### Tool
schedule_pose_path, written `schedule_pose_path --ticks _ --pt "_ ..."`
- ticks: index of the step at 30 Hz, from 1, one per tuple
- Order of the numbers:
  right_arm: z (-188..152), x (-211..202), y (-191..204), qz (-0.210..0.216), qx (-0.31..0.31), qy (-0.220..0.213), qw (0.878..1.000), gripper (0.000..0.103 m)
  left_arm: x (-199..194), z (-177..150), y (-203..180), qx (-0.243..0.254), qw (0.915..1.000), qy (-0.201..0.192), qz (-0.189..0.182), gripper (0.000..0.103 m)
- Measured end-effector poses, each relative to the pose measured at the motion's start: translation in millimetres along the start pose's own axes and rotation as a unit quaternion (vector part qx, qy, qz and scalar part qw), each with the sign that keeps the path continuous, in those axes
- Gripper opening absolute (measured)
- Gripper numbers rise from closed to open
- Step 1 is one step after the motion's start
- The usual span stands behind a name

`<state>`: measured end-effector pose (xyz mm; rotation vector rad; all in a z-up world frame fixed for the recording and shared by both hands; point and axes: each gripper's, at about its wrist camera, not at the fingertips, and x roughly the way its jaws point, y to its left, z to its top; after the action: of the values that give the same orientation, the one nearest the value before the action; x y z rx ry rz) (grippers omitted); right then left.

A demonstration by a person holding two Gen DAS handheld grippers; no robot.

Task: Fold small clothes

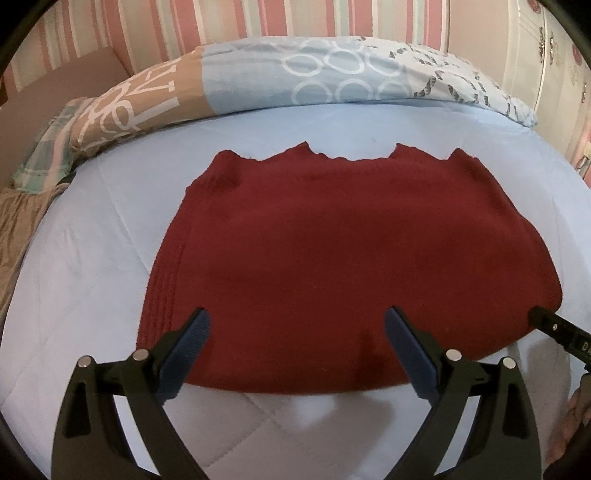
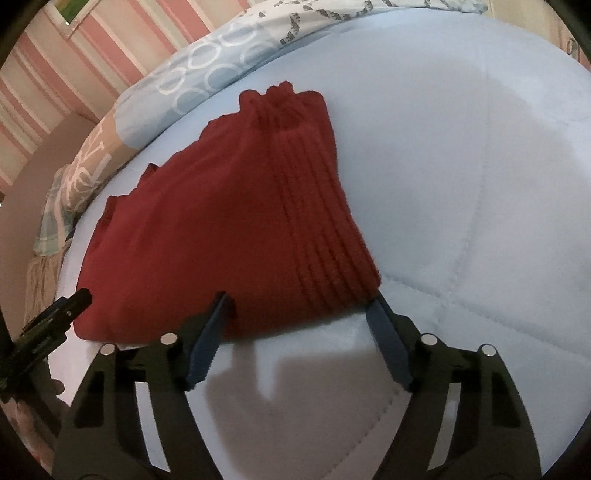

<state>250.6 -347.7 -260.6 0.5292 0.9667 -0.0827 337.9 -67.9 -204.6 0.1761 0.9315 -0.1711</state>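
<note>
The left claw (image 1: 297,325) is spread wide, its two blue pads hovering over the near edge of the red knit garment (image 1: 332,266) and pinching nothing. The right claw (image 2: 301,308) is likewise spread, its right pad just at the garment's ribbed near corner at 3 o'clock of the cloth; whether that pad touches the knit is hard to tell.

The garment lies flat on the light blue quilted bed (image 1: 110,229), roughly in the middle of the left wrist view, with a ribbed band along its 9 o'clock side and a jagged far edge at 12 o'clock. In the right wrist view the same garment (image 2: 229,229) appears from its side, ribs running toward 12 o'clock, and its far end is bunched and unclear.

Each claw shows in the other's view only as a dark tip: one at 3 o'clock in the left view, one at 9 o'clock in the right view, both cut off by the frame.

Beyond the garment, at 12 o'clock, a patterned pillow (image 1: 332,74) lies along the bed's far edge. A plaid cloth (image 1: 48,147) lies at 10 o'clock, partly hidden. Striped wallpaper (image 1: 147,26) stands behind.
</note>
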Motion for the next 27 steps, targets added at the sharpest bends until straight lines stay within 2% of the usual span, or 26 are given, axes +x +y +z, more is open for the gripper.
schedule_pose_path --ticks 3,9,12,14,15,16,22,27 --pt "4 5 0 -0.002 0.004 0.012 1.000 0.075 0 -1 1 -0.002 1.0000 0.001 -0.001 0.096" --pt "23 20 -2 0.028 0.057 0.006 0.998 0.081 3 -2 -1 -0.003 1.0000 0.005 -0.002 0.096" --pt "31 30 4 0.018 0.060 -0.002 0.998 0.083 9 -2 -5 -0.001 1.0000 0.005 0.006 0.096" --pt "33 29 12 0.003 0.034 -0.015 0.999 0.070 16 -2 -7 -0.003 0.9999 0.012 0.002 0.096" --pt "33 31 17 -0.002 0.021 -0.018 1.000 0.052 18 -2 -8 -0.003 0.9999 0.014 0.001 0.096" --pt "33 32 22 -0.009 0.003 -0.019 1.000 0.044 21 -3 -9 -0.003 0.9999 0.015 0.004 0.096" --pt "28 36 34 -0.032 -0.049 -0.040 0.997 0.031 33 0 -12 -0.014 0.9996 0.024 0.000 0.096" --pt "26 39 38 -0.045 -0.063 -0.045 0.996 0.034 47 4 -26 -0.007 0.9996 0.029 -0.001 0.095"
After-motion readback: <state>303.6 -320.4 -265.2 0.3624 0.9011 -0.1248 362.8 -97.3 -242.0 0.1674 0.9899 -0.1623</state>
